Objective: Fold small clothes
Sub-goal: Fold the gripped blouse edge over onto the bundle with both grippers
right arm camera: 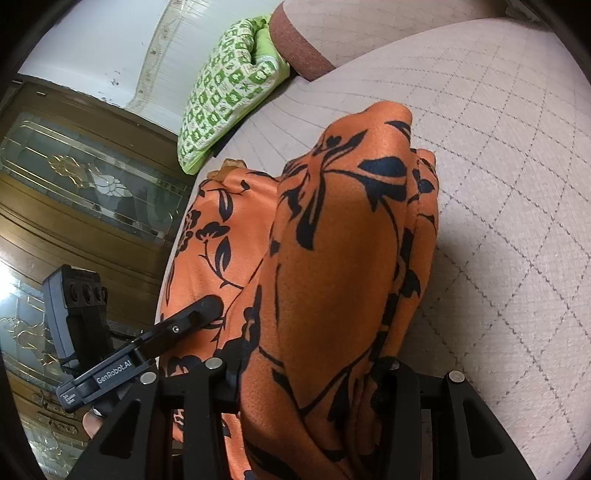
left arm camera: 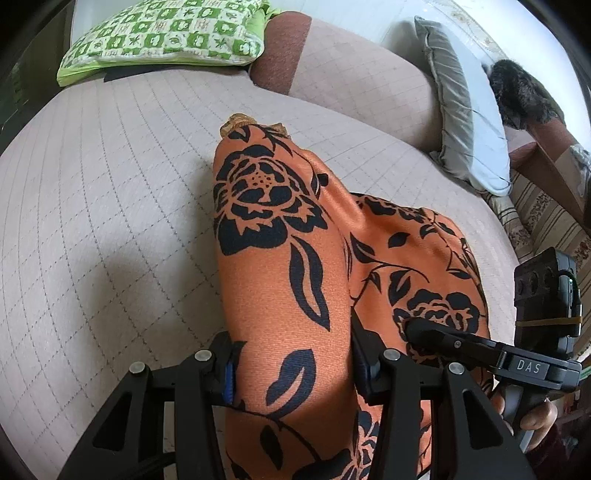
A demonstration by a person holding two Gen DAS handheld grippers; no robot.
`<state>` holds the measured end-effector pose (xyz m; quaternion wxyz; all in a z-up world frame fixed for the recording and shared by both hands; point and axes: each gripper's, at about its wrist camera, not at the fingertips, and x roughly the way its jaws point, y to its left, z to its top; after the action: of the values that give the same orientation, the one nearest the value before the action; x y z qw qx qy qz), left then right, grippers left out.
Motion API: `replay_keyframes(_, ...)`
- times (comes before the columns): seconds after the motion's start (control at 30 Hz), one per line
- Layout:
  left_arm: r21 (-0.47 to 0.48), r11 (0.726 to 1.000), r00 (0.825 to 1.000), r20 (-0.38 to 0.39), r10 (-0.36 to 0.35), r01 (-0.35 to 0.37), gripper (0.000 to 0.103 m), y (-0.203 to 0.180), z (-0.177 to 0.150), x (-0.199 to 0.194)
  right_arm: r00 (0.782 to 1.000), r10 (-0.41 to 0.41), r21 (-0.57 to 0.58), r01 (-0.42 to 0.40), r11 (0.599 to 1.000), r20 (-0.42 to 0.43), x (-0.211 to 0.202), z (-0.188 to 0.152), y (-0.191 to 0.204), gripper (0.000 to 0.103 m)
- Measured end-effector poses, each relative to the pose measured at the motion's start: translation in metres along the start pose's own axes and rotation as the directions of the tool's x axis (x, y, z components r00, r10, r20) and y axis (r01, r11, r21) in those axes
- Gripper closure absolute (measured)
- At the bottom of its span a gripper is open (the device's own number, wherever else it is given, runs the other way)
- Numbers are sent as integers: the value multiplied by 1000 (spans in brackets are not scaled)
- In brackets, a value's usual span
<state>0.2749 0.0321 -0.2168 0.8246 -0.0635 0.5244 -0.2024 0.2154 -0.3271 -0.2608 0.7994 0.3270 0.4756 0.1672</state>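
An orange garment (left arm camera: 273, 236) with a black flower print lies bunched on a beige quilted cushion (left arm camera: 92, 192). In the left wrist view a thick fold of it runs up between the pads of my left gripper (left arm camera: 295, 369), which is shut on it. A finger (left arm camera: 436, 334) of the right gripper presses into the cloth just to the right. In the right wrist view my right gripper (right arm camera: 312, 373) is shut on another raised fold of the garment (right arm camera: 343, 240). The left gripper's finger (right arm camera: 199, 310) touches the cloth at the left. The fingertips are hidden by fabric.
A green checked pillow (left arm camera: 166, 33) lies at the far end of the cushion (right arm camera: 498, 184), beside a brown bolster (left arm camera: 280, 51). A grey pillow (left arm camera: 454, 107) and a dark furry item (left arm camera: 521, 92) sit at the right. A wooden door with patterned glass (right arm camera: 85, 177) stands beyond the cushion's edge.
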Motion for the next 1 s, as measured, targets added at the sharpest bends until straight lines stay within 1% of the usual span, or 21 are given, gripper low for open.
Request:
replay_keyframes(0.17,-7,1000,1000,-12,23,-23,51,3,-1,4,1000,-11,18,11,1000,-13,9,3,-1,57)
replay_keyframes(0.43,-9,998,998,-22,57,-57,43,4,-2,8,999,-41,22,41,999,-31,23,10,-1,52)
replay_keyframes(0.6,-12,998,998,-26,62,-63,41,6,-2,11,998,-44,28,45,999,-36,28,13,-1,51)
replay_keyframes(0.67,-16,998,997,-27,68,-69,37,8,-3,13,998,-44,31,45,998,-36,30,14,-1,49)
replay_keyframes(0.7,-15,997,997,-28,76,-77,34,8,-2,14,998,-41,36,42,998,-37,30,14,-2,49)
replay_keyframes(0.73,-13,996,995,-28,91,-91,29,9,-2,15,999,-33,44,35,998,-38,29,13,-5,49)
replay_keyframes(0.83,6,991,991,-20,135,-135,21,8,-3,17,999,-23,51,25,998,-42,31,13,-7,48)
replay_keyframes(1.0,-1,987,987,-22,162,-162,11,12,-2,21,999,-14,50,16,999,-45,30,11,-9,48)
